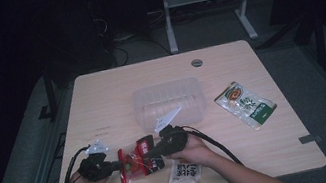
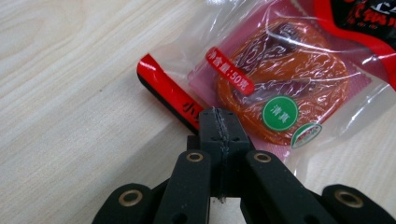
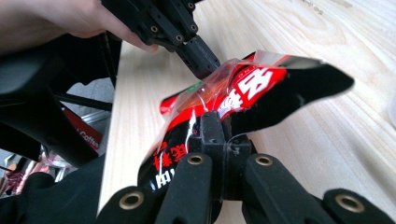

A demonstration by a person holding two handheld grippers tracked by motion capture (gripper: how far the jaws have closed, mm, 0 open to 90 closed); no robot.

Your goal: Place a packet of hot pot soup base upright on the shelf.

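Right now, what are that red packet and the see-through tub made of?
The red packet looks like thin glossy plastic film: it crinkles, reflects light, and has a clear window onto orange contents. The tub seems to be frosted, semi-clear rigid plastic, since the table shows faintly through its walls.

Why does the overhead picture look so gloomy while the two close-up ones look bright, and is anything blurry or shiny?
High view: dim, the room black beyond the pale table. Left gripper view: bright and sharp, white glare streaks on the clear wrap of the red snack packet. Right gripper view: bright wood, the near jaws soft, a glint on the packet's top edge.
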